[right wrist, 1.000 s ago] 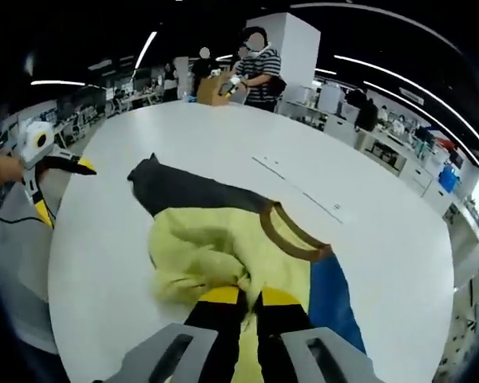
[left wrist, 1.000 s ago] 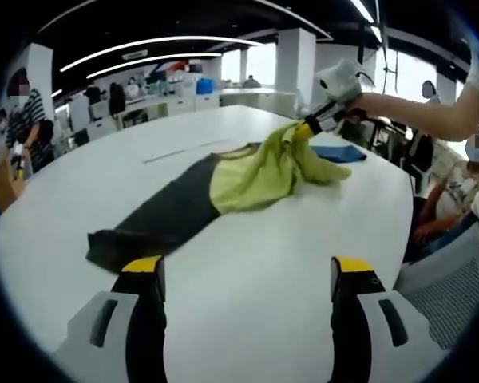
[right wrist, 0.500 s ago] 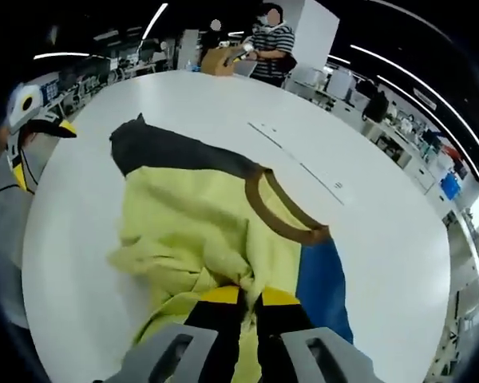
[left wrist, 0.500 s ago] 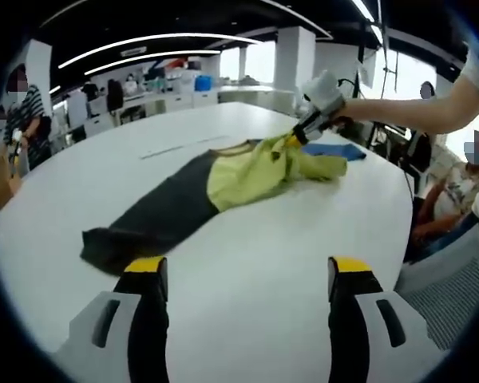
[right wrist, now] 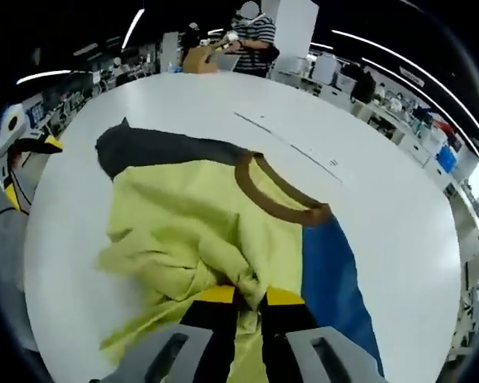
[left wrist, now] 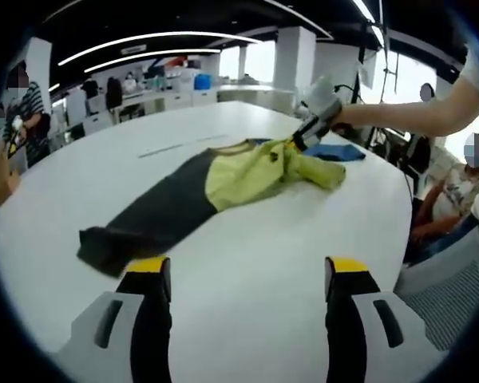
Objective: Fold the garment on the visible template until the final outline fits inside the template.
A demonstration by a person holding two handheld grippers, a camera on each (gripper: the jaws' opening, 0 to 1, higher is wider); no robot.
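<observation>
A colour-block garment [left wrist: 223, 179] lies on the white table [left wrist: 247, 263]: yellow-green body, dark grey part [left wrist: 148, 219], brown collar [right wrist: 275, 199], blue part [right wrist: 331, 275]. My right gripper [right wrist: 241, 297] is shut on a bunched fold of the yellow-green cloth [right wrist: 184, 239], low over the garment. In the left gripper view the same gripper [left wrist: 295, 142] pinches the cloth at the garment's far end, held by a person's arm [left wrist: 415, 116]. My left gripper [left wrist: 241, 275] hovers open over bare table, short of the dark grey end. Faint template lines [right wrist: 291, 148] run beyond the collar.
The round table's edge [left wrist: 399, 231] curves near a mesh chair [left wrist: 447, 287] and a seated person [left wrist: 455, 191]. People stand past the far edge [right wrist: 247, 36]. My left gripper [right wrist: 20, 152] appears at the left beyond the table's rim. Desks fill the background.
My right gripper has carried the bunched yellow-green cloth lower and further over the garment, flattening the lifted fold. My left gripper has stayed open in place.
</observation>
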